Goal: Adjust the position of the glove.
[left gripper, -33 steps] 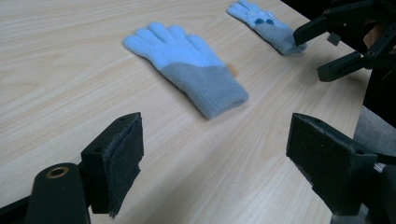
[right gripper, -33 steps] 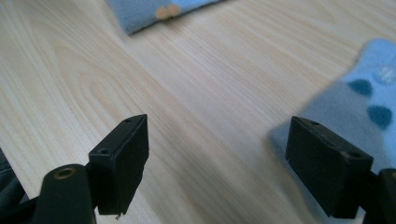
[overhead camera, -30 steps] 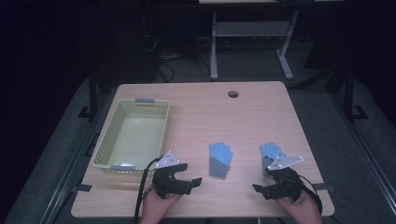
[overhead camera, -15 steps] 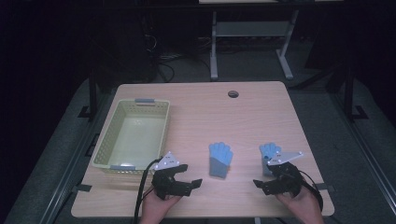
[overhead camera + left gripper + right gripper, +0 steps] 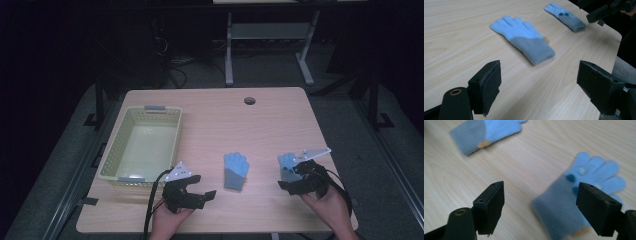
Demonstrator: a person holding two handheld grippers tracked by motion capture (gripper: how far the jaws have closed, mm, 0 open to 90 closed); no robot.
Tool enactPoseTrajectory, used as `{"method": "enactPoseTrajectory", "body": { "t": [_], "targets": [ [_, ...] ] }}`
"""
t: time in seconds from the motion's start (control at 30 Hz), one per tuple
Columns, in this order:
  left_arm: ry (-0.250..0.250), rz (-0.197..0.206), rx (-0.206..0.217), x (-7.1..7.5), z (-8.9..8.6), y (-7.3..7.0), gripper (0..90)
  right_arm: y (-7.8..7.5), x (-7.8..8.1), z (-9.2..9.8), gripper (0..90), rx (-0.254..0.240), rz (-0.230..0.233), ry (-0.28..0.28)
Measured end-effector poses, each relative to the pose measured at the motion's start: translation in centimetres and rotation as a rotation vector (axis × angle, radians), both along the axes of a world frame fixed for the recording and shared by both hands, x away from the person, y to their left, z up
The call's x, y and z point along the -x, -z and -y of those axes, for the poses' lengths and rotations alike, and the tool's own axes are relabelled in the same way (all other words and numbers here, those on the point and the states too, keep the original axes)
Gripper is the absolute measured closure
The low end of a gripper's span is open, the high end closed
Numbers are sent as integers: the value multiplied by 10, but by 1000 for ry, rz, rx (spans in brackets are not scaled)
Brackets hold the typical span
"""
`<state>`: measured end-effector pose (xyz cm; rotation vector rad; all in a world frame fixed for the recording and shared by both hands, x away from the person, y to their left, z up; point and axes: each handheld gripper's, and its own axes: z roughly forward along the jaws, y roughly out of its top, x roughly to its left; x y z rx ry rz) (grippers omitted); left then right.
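Note:
Two light-blue gloves with grey cuffs lie flat on the wooden table. The middle glove [image 5: 235, 171] [image 5: 524, 40] [image 5: 486, 132] is ahead of my left gripper [image 5: 204, 186] [image 5: 539, 75], which is open with only bare table between its jaws. The right glove [image 5: 287, 163] [image 5: 566, 16] [image 5: 579, 192] has dark dots on it. My right gripper [image 5: 291, 176] [image 5: 540, 195] hovers open over its cuff end, one jaw above the glove and one above bare wood, hiding part of it in the high view.
A pale green plastic basket [image 5: 112, 160] sits empty at the left of the table. A round cable hole [image 5: 249, 100] lies near the far edge. The table's front edge runs close under both hands. Dark floor and a desk frame lie beyond.
My right gripper has shifted a little forward over the right glove. The left gripper and both gloves have stayed put.

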<state>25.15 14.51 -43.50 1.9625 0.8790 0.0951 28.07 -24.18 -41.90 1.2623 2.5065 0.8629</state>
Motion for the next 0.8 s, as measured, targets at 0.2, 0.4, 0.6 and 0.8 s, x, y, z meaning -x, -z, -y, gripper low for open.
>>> {"method": "enactPoseTrajectory", "body": {
  "t": [0.2,0.4,0.6,0.8],
  "targets": [
    [-4,0,-5,0,0,1,192,-5,-10,10,244,2,-27,35],
    [-3,-1,-11,-1,0,2,193,-8,-23,21,285,-2,-56,76],
    [2,5,-17,-1,2,2,196,-8,-33,24,326,3,-70,101],
    [5,-1,-16,-1,1,3,197,3,-45,24,375,34,-140,126]
  ]
}}
